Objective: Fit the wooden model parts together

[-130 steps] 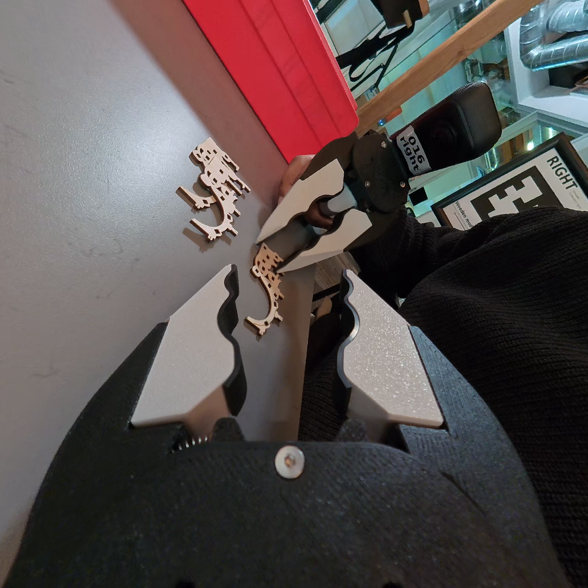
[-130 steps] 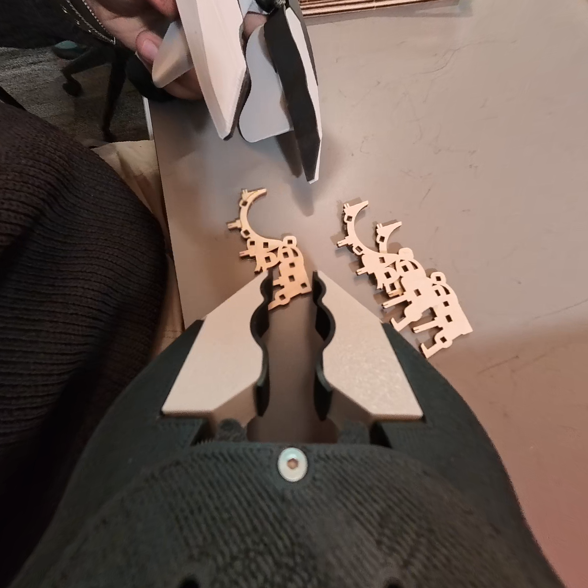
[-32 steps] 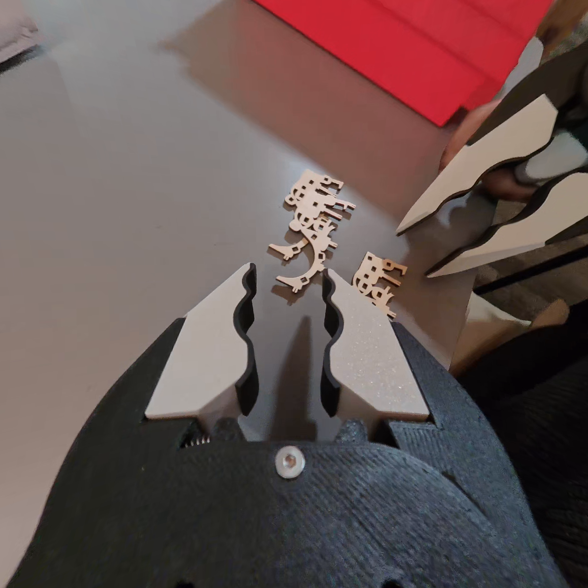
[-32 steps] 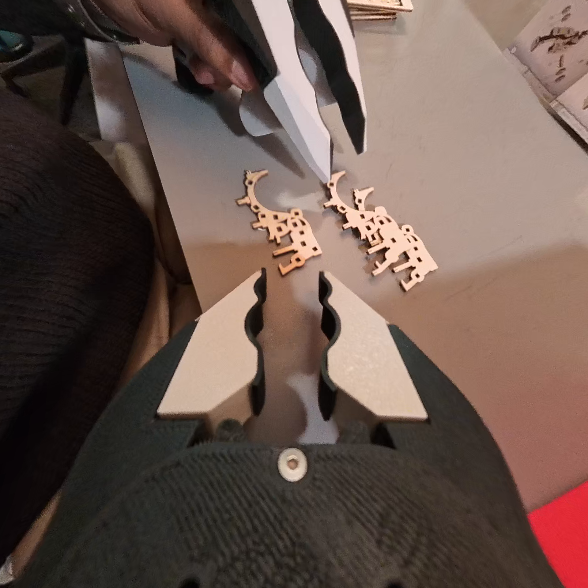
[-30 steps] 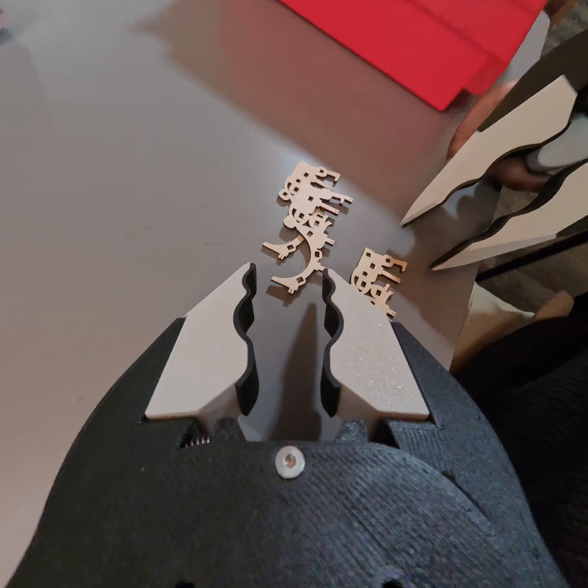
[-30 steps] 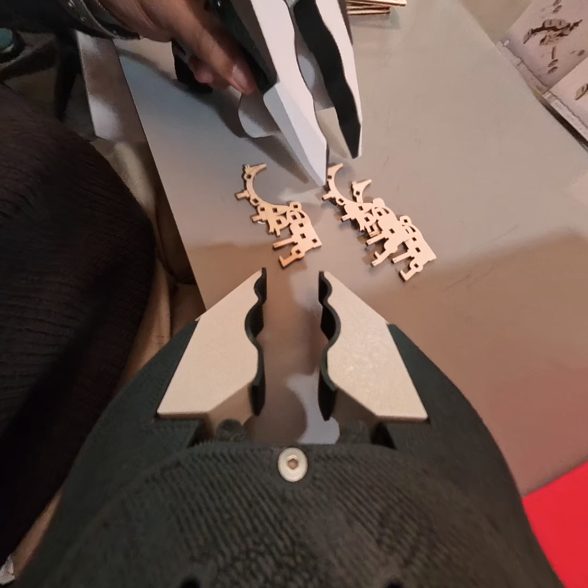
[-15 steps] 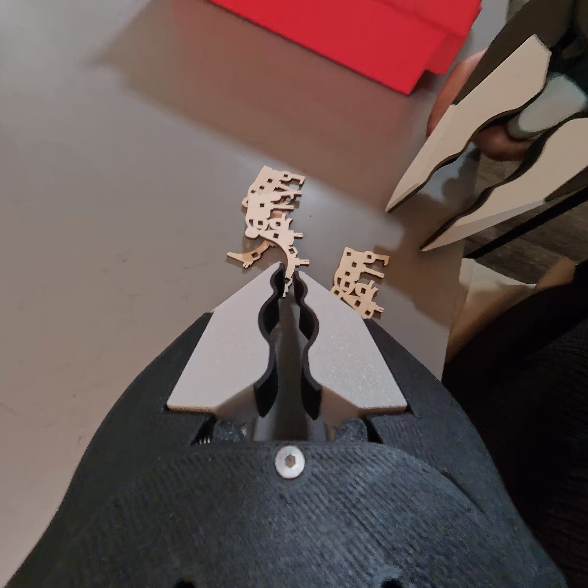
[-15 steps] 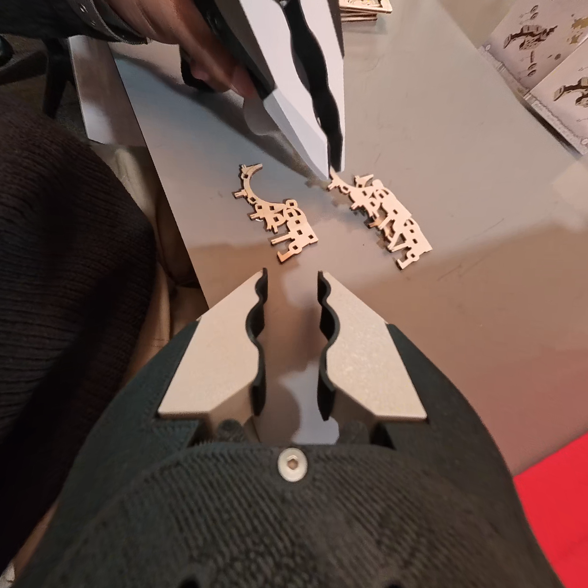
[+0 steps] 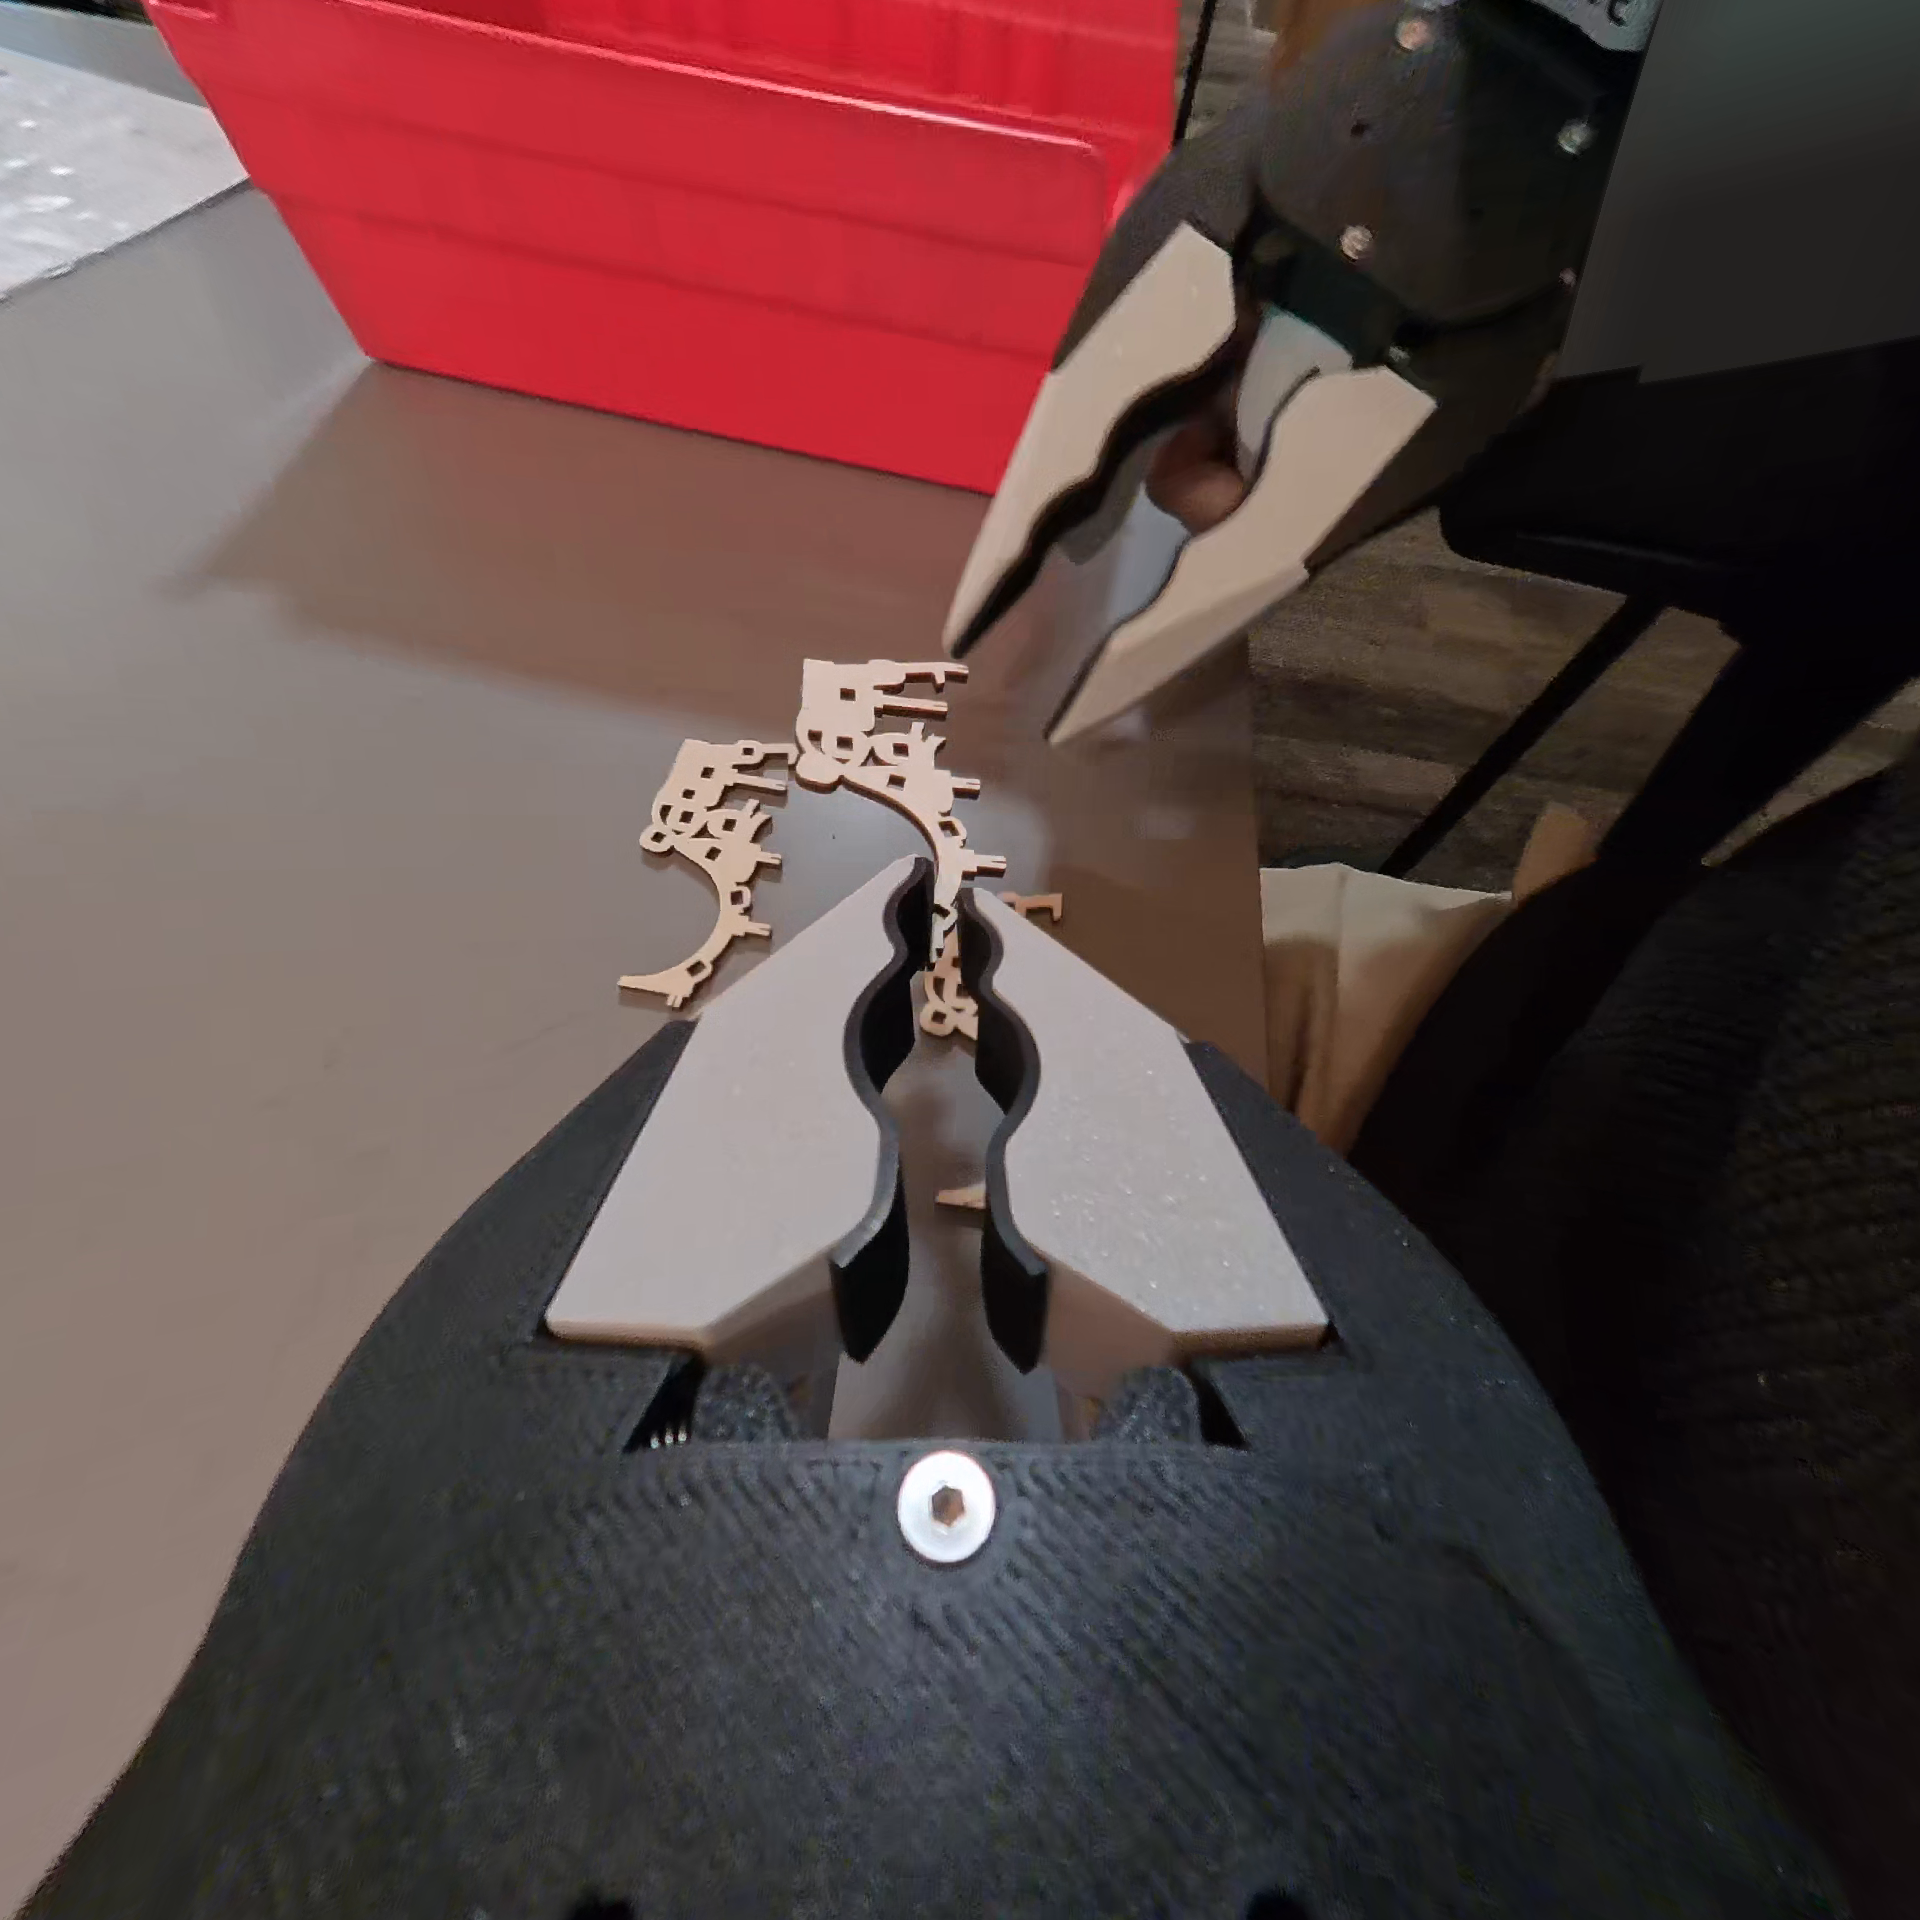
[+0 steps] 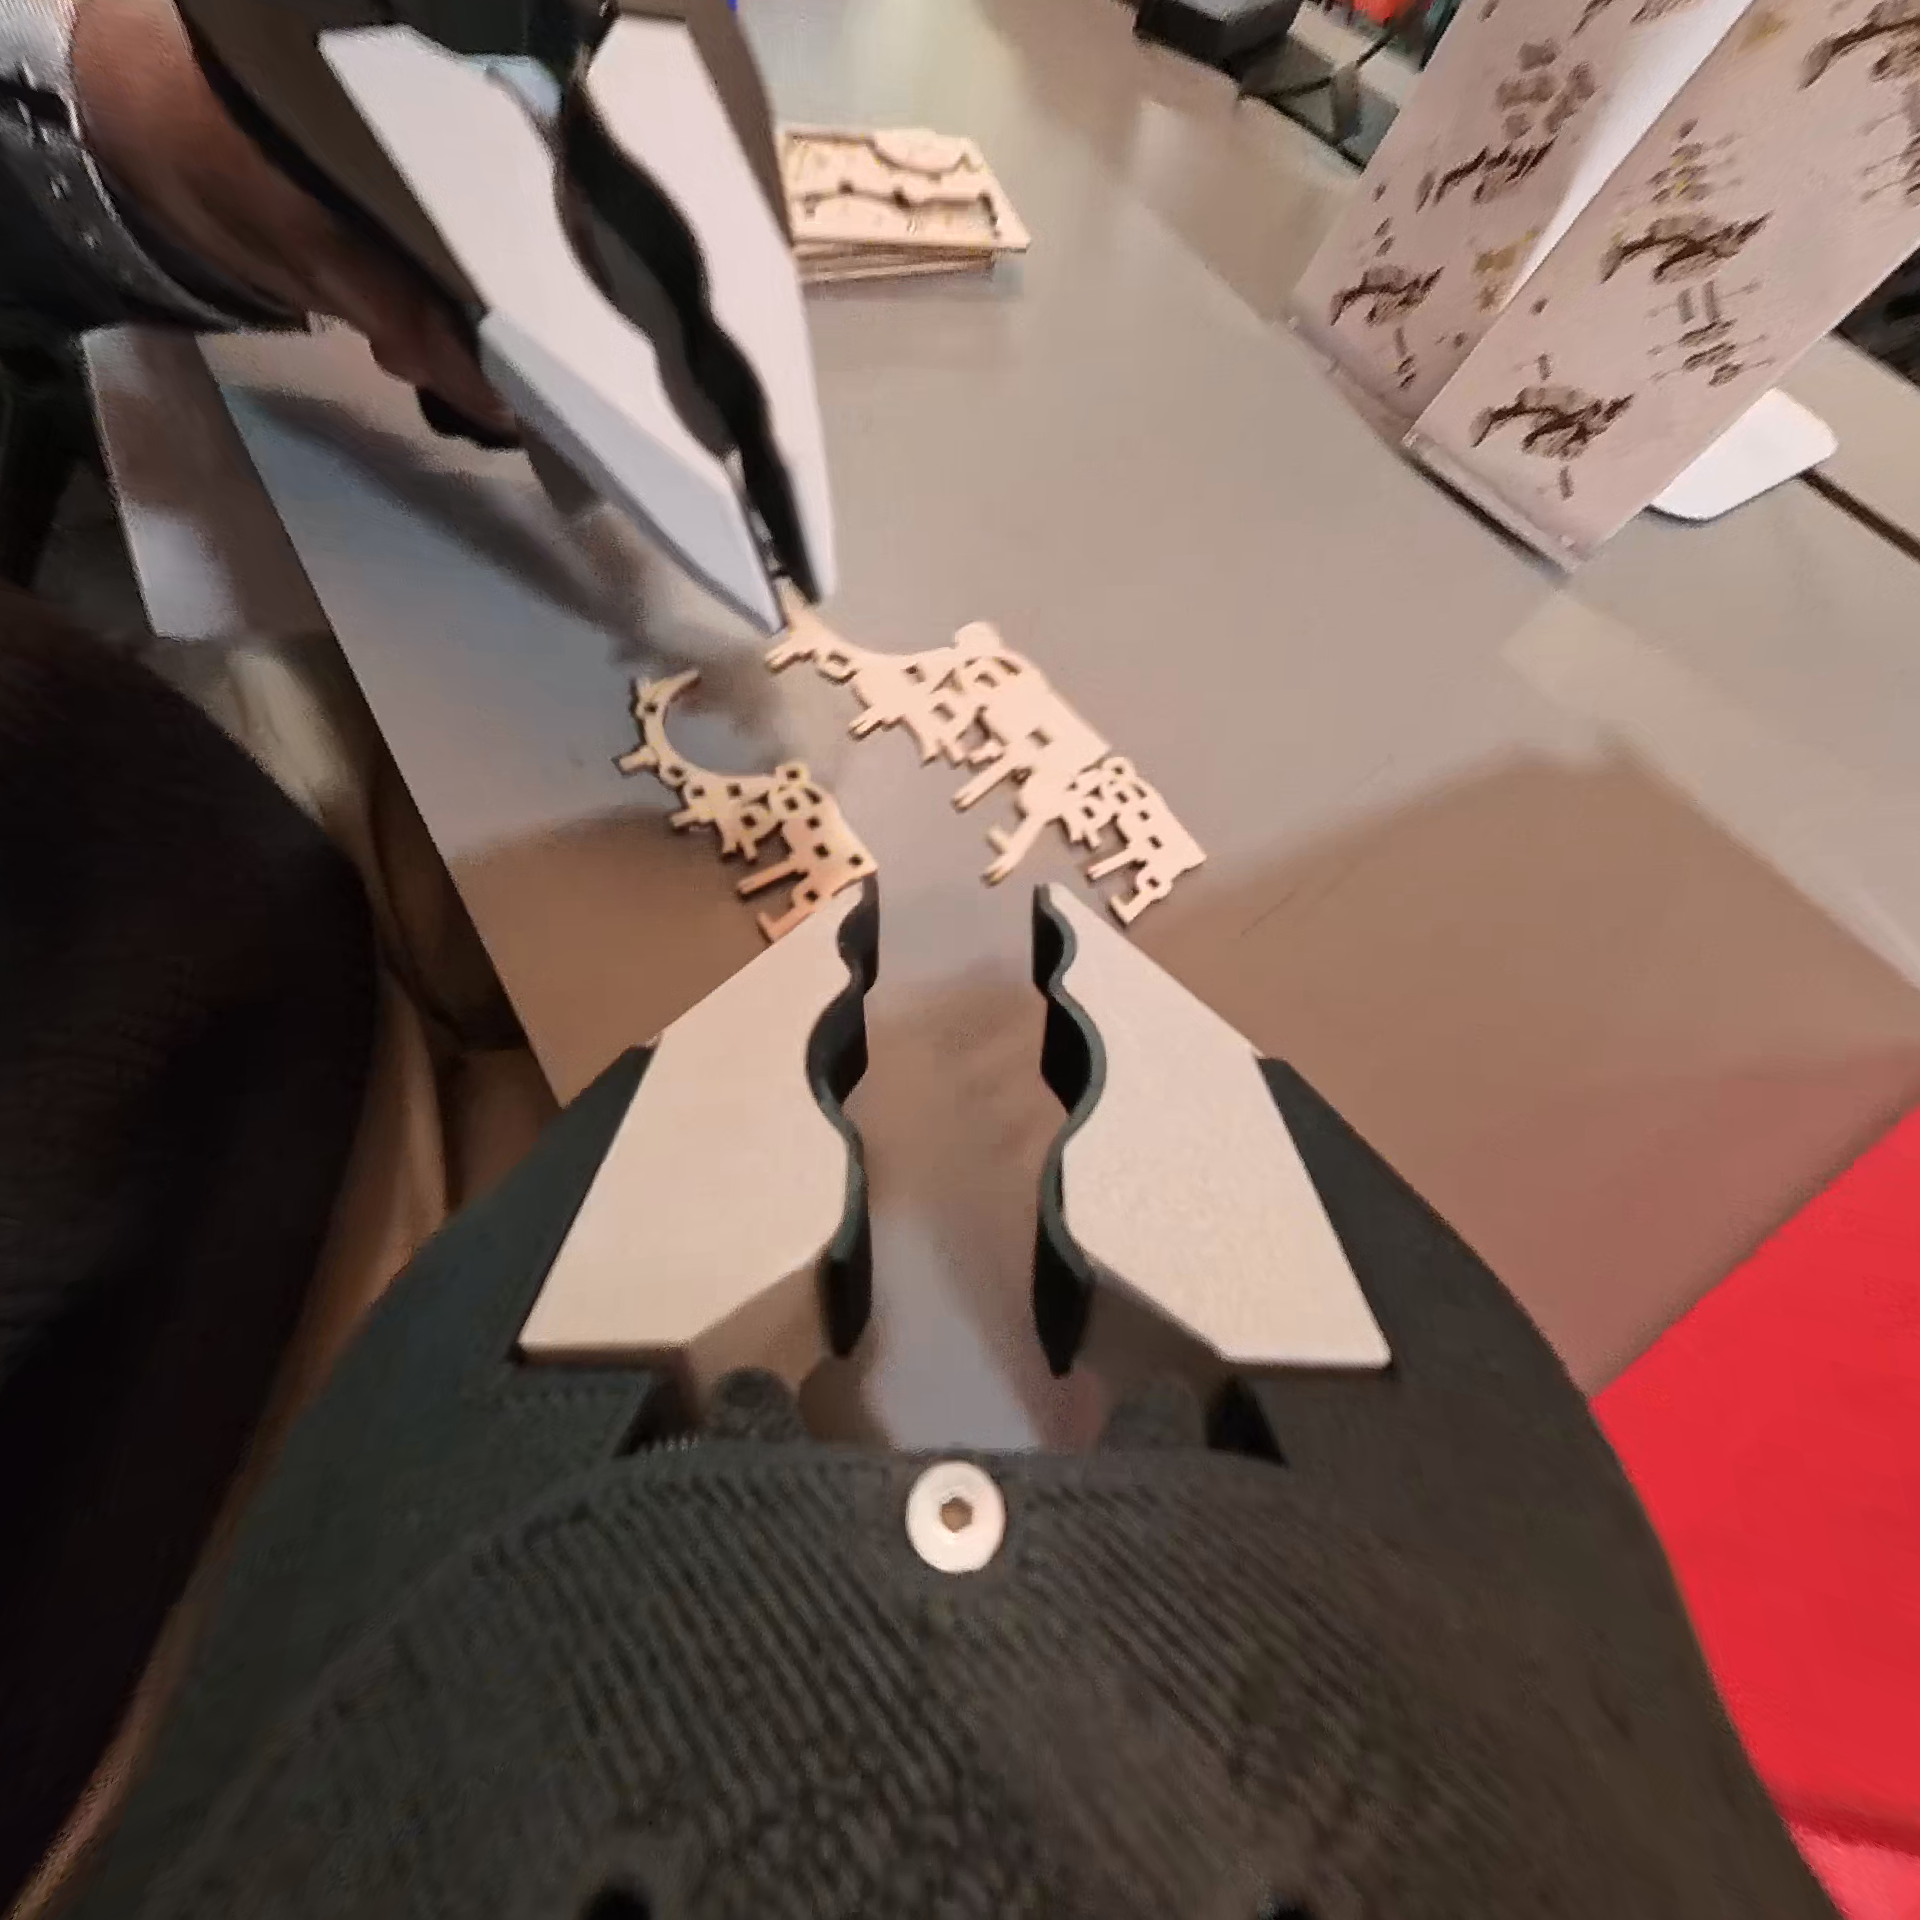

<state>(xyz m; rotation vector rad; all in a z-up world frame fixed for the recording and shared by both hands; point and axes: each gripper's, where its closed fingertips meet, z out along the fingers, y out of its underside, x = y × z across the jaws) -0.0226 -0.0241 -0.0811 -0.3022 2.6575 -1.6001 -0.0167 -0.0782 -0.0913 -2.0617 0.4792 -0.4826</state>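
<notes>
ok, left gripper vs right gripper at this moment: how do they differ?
1. The left gripper is shut on the thin curved end of a wooden part; the right gripper is open and holds nothing.
2. The left gripper's fingertips nearly meet around that part; the right gripper's stand well apart, with bare table showing between them.

Shared: both have grey fingers with black wavy inner faces, and both point at the parts on the table.

Third wooden part (image 9: 951, 1003) half-hidden behind jaws
</notes>
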